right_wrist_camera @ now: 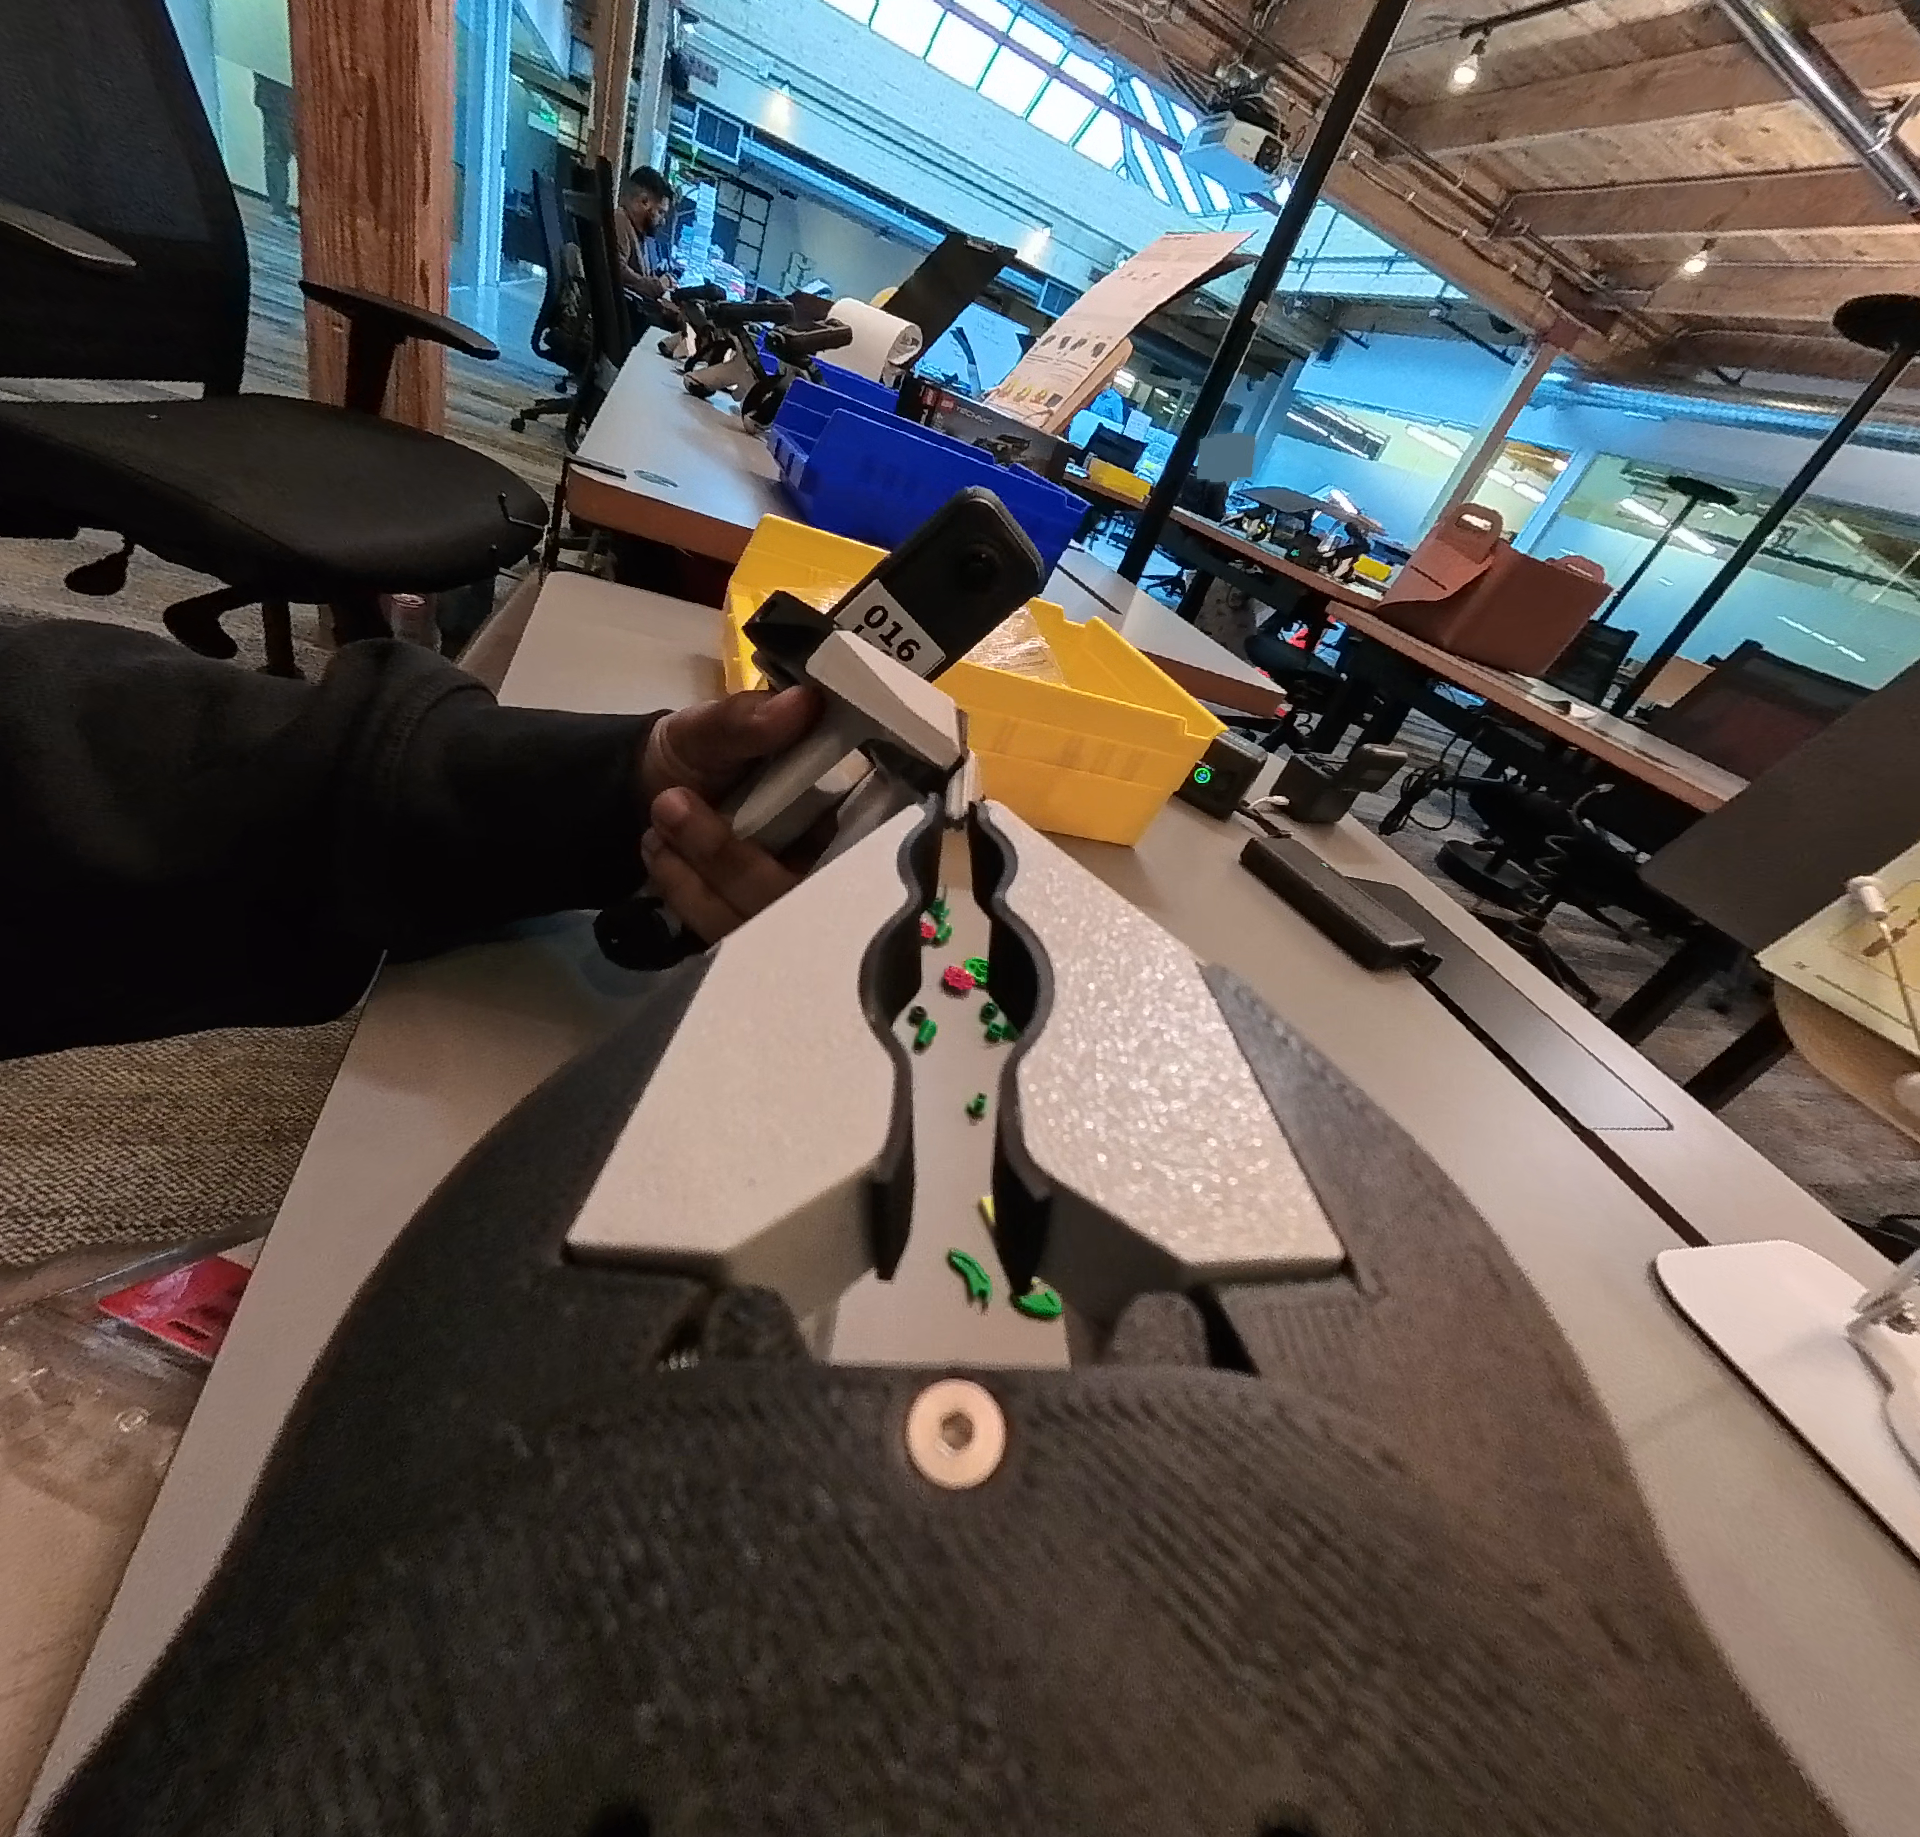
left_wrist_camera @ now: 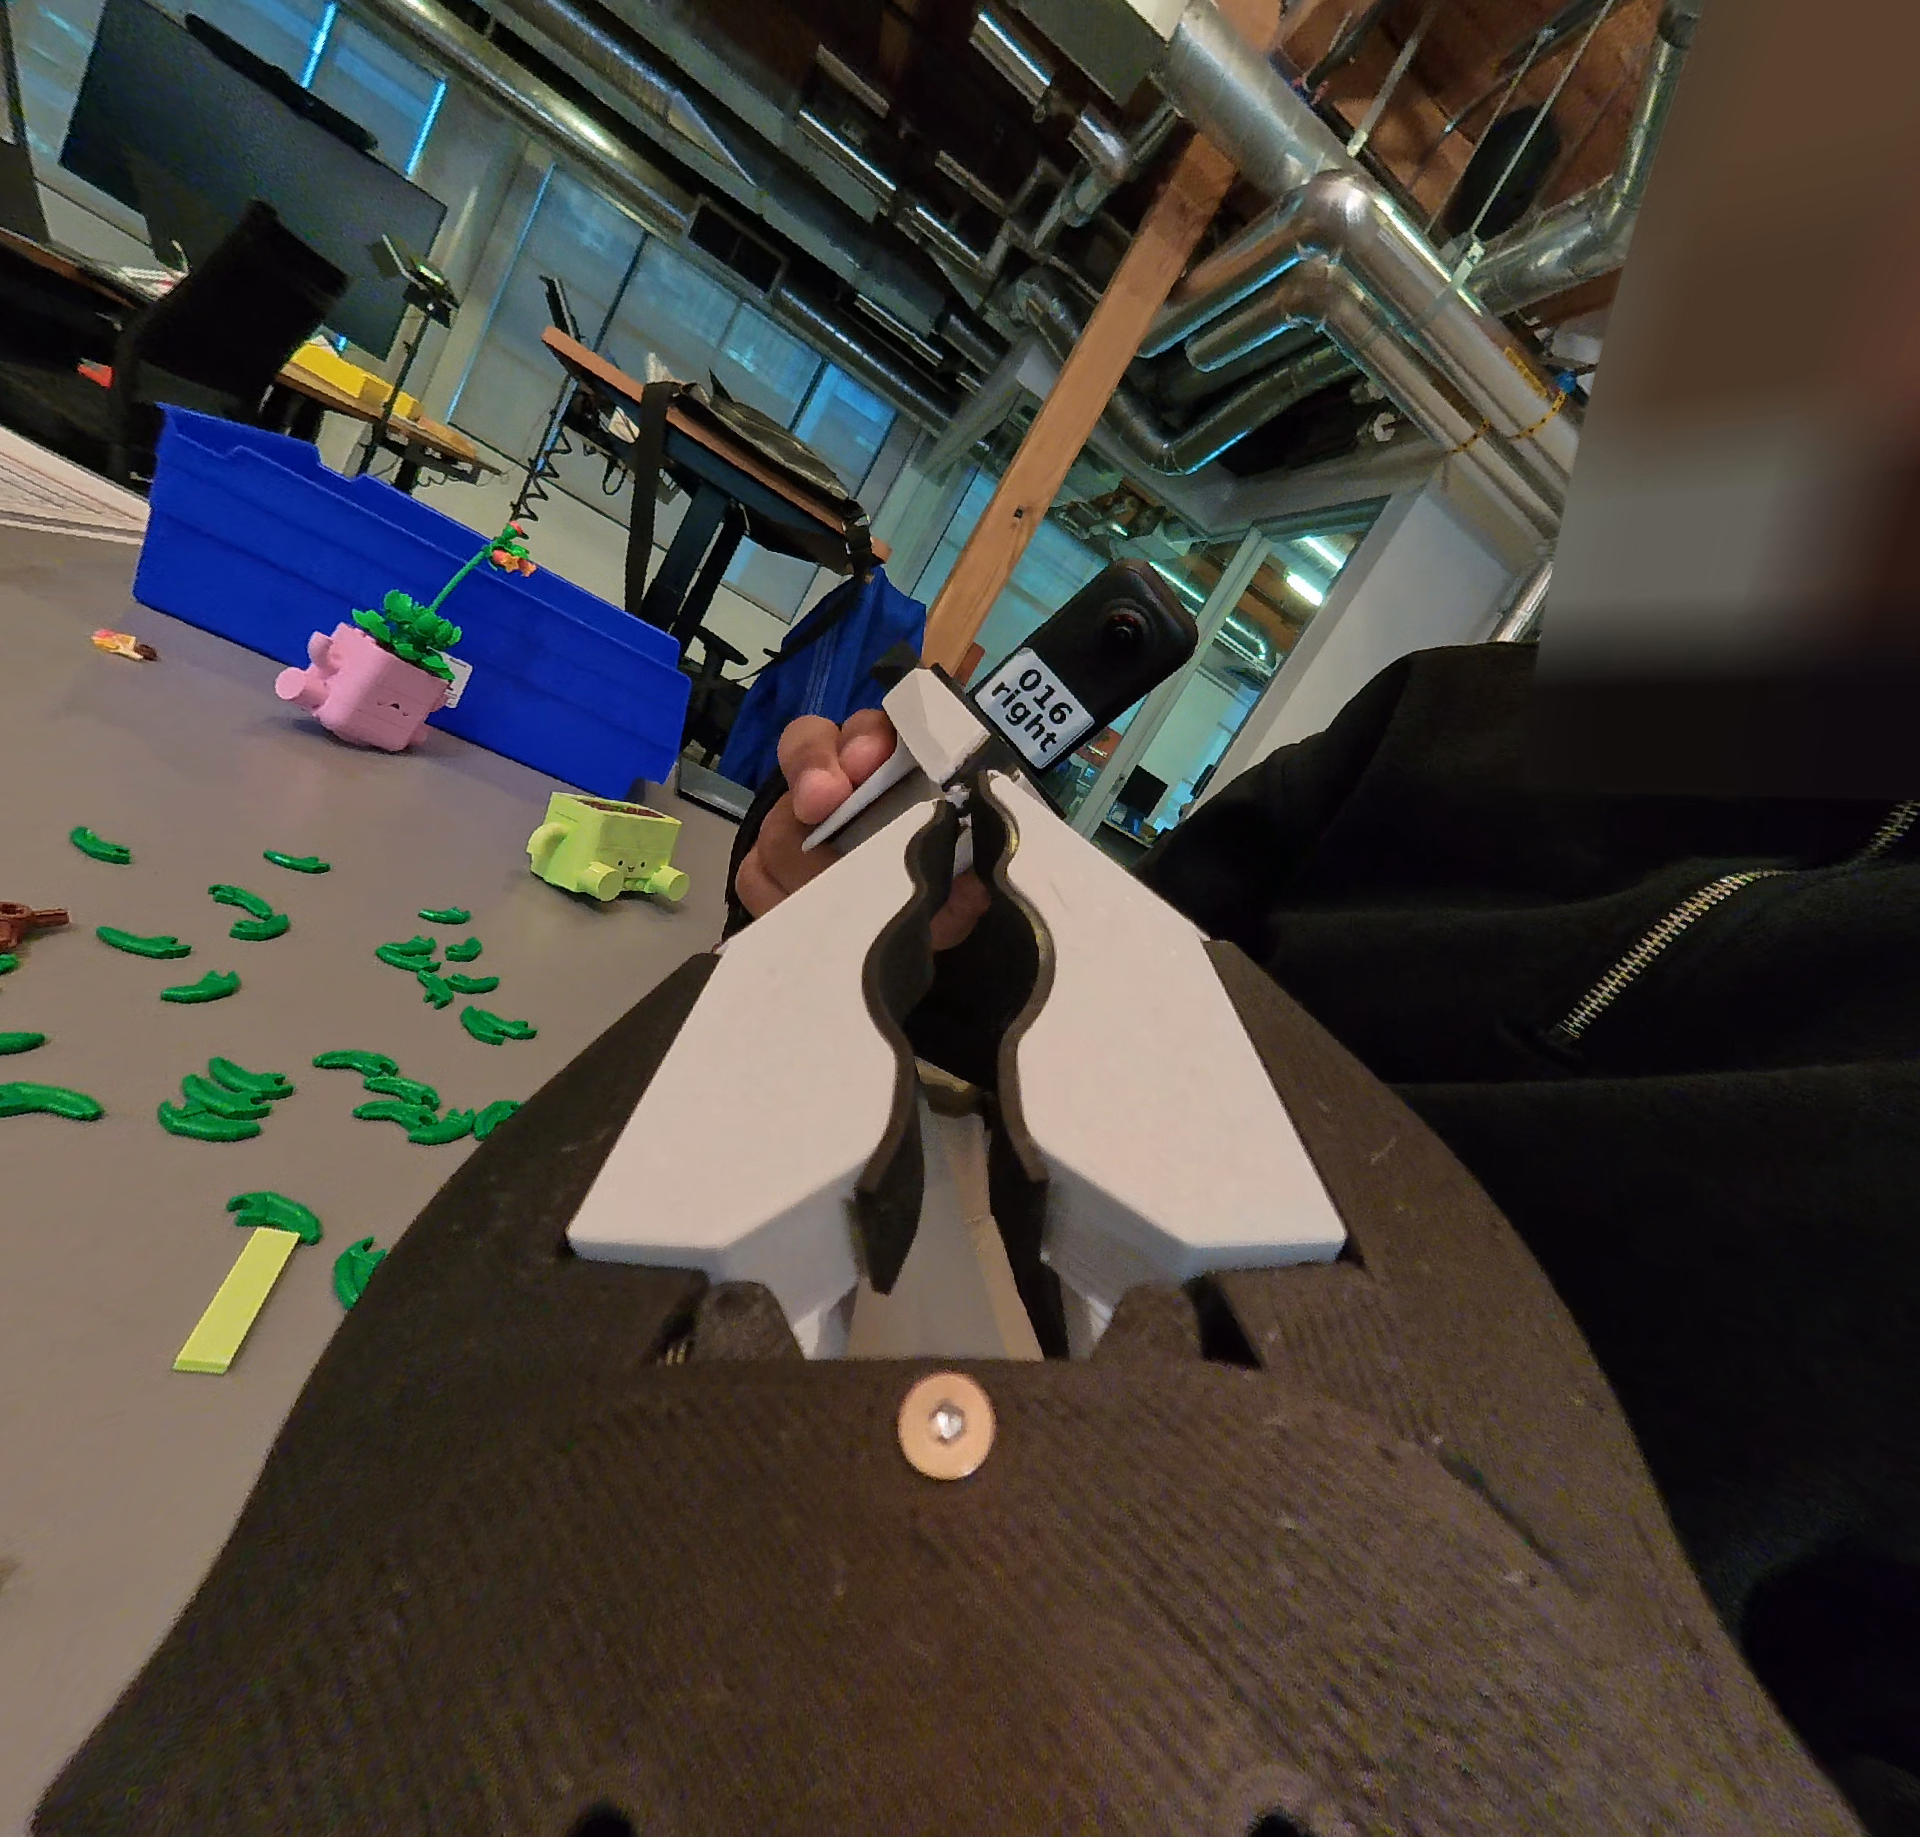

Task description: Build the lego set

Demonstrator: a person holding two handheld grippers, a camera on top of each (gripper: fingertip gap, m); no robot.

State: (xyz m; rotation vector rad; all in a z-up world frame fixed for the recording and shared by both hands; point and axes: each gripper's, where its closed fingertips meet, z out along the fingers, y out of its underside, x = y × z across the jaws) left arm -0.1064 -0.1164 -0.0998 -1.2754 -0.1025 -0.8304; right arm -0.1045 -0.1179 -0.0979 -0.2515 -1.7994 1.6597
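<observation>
Green leaves (left_wrist_camera: 223, 1096) and pink pot (left_wrist_camera: 364, 691) show left-view only.

Two pots: pink pot (left_wrist_camera: 364, 691), lime pot (left_wrist_camera: 608, 845); one blue bin (left_wrist_camera: 312, 561); one yellow bin (right_wrist_camera: 1081, 738).

Bright daylight, wide-angle warping, perhaps slight blur

This is a big open office that is also a workshop. Long desks (right_wrist_camera: 1507, 707) stand in rows with black office chairs (right_wrist_camera: 208, 437). Shiny pipes (left_wrist_camera: 1351, 229) and wood beams (right_wrist_camera: 1558, 177) run overhead. Blue bins (right_wrist_camera: 914, 468) and a yellow bin (right_wrist_camera: 1070, 738) sit on the desks.
</observation>
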